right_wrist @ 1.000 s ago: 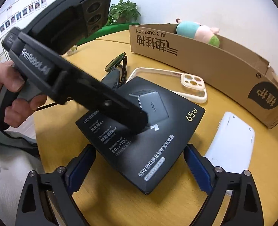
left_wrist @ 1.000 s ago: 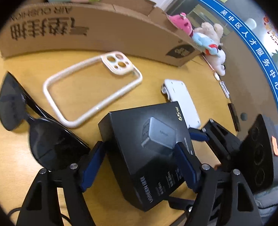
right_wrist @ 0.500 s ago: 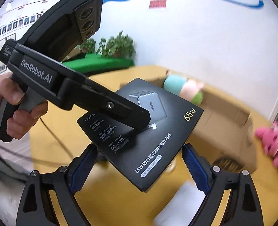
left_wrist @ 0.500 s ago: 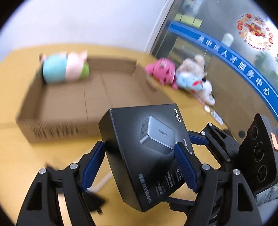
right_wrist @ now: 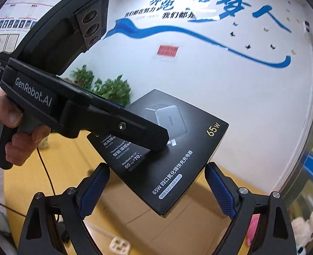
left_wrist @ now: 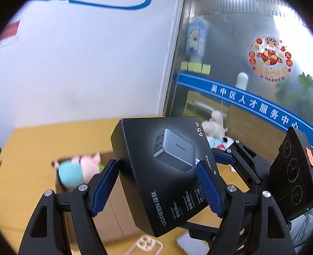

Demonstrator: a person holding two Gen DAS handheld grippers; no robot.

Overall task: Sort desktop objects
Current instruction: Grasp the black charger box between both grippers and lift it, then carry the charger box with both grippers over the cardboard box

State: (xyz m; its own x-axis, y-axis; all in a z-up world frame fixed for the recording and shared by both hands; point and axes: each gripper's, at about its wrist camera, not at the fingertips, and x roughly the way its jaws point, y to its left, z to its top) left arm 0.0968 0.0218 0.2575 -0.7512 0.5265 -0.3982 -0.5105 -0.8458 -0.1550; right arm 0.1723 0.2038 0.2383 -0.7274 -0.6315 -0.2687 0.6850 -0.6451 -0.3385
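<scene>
Charger box held in the air above the open carton

The left hand-held gripper point(left_wrist: 157, 188) pinches the flat black cardboard charger box printed with "65W" point(left_wrist: 165, 165) across its width, blue ribbed pads point(left_wrist: 208, 188) pressed to opposite edges, so the box sits tilted and clear of the yellow wooden desk point(left_wrist: 24, 148). The right hand-held gripper point(right_wrist: 156, 188) is spread wide below the box's near corner, touching nothing; it looks ready to steady the box rather than carry it. Below lies the brown corrugated cardboard carton point(right_wrist: 156, 223), holding a teal-and-pink plush toy point(left_wrist: 78, 170), the likely drop spot. A cream phone case point(left_wrist: 144, 245) stays on the desk beside it.
</scene>
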